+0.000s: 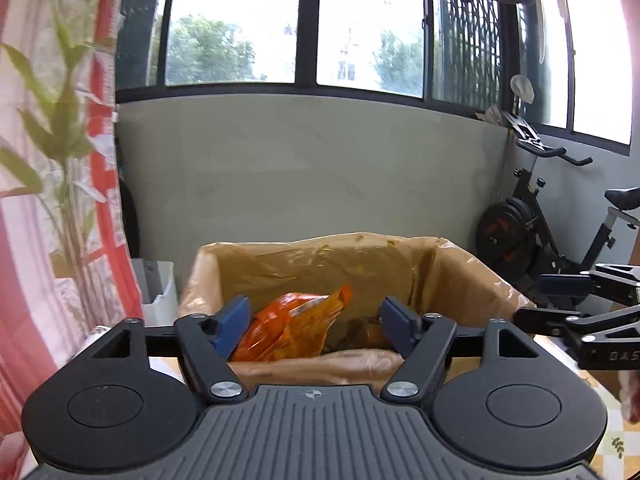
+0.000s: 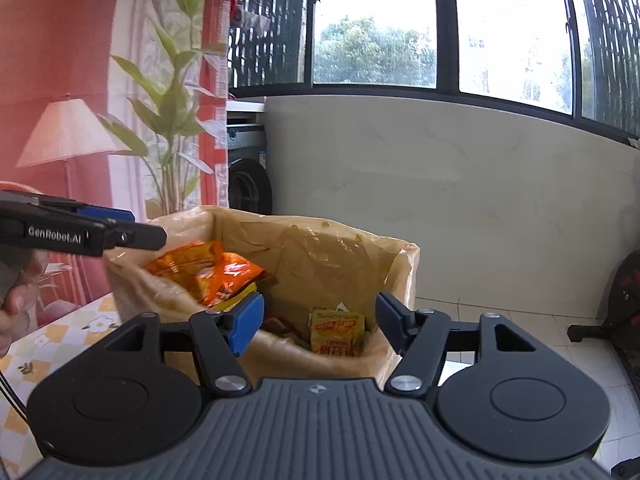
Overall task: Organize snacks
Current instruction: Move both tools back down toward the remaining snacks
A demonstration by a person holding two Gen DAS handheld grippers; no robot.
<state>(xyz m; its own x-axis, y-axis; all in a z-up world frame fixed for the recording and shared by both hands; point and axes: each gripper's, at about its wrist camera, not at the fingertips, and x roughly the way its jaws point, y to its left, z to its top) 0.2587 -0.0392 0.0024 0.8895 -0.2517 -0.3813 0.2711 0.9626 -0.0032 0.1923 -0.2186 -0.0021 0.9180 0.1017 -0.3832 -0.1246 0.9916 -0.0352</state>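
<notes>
A cardboard box lined with clear plastic [image 1: 320,256] [image 2: 320,252] stands straight ahead. An orange snack bag [image 1: 288,328] [image 2: 216,272] lies inside against its left wall. My left gripper [image 1: 314,320] [image 2: 148,226] hovers over the near left rim, open, with the orange bag below and beyond its blue pads, untouched. A yellow snack packet [image 2: 338,330] lies at the bottom right of the box beside a darker packet [image 1: 360,334]. My right gripper [image 2: 320,320] [image 1: 536,300] stands open over the near rim, nothing in it.
The box sits on a table with a checked flower cloth [image 2: 60,344]. An exercise bike [image 1: 532,232] stands to the right, and a white bin [image 1: 160,292] and a washing machine [image 2: 248,184] to the left. A hand [image 2: 12,304] holds the left gripper.
</notes>
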